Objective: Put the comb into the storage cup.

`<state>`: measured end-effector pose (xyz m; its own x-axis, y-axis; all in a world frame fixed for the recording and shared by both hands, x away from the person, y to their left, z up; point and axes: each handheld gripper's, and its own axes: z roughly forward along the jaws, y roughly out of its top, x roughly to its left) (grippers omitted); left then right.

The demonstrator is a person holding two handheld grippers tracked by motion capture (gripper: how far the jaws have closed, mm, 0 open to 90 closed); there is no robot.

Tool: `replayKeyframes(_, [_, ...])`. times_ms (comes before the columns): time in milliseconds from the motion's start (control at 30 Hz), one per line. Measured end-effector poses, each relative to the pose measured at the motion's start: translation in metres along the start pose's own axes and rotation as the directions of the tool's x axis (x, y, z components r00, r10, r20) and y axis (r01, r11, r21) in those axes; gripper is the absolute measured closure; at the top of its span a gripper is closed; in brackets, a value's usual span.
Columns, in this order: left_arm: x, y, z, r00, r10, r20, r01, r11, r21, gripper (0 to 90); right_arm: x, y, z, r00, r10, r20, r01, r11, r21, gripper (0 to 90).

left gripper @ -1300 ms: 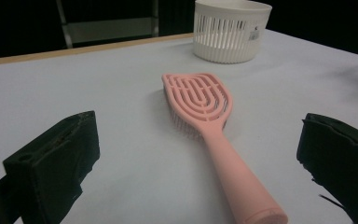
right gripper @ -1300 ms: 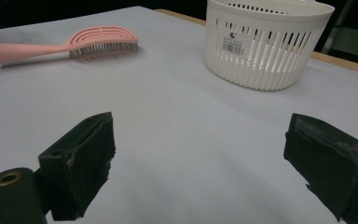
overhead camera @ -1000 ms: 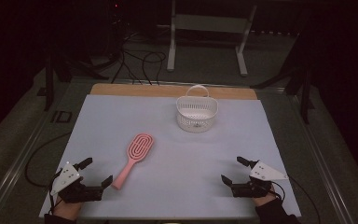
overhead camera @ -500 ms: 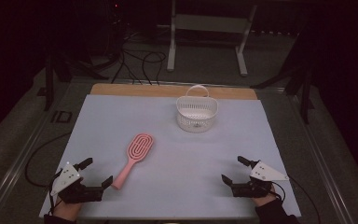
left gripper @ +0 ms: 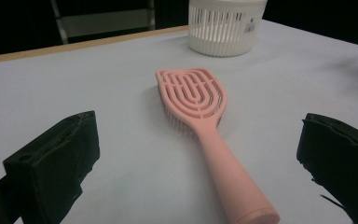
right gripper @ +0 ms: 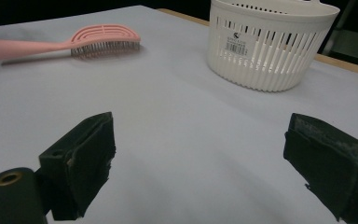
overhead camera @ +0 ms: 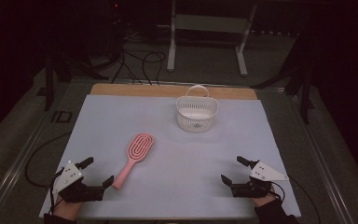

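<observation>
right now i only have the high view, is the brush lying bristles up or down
Observer: Bristles down. The left gripper view shows the pink brush resting on them, its slotted back facing up.
Operator: ok and the basket, anything on its side
Observer: The right gripper view shows a printed label with a barcode on the wall of the white basket.
Operator: is the left gripper lined up on the handle
Observer: Roughly. In its own view the left gripper is open with a jaw on each side of the handle end, touching nothing.
</observation>
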<state>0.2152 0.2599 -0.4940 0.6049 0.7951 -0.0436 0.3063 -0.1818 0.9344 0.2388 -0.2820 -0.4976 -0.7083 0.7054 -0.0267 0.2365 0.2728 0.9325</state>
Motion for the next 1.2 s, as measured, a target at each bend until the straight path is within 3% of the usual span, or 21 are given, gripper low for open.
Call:
replayKeyframes(500, [-0.002,0.007,0.001,0.9998,0.004,0.020,-0.005,0.9997,0.023,0.0,0.002,0.002,-0.001,1.0000,-0.001,0.001,0.001,1.000,-0.012,8.8])
replayKeyframes(767, [-0.005,0.020,-0.002,0.9997,0.015,0.021,-0.015,0.9996,0.026,0.0,0.001,0.002,-0.001,1.0000,0.006,0.006,-0.006,1.000,-0.016,8.9])
replayKeyframes(1200, [-0.004,0.038,-0.005,0.9998,0.017,0.009,-0.018,0.9945,0.103,0.0,0.001,0.002,-0.001,0.9999,0.014,0.008,-0.014,1.000,-0.016,8.9])
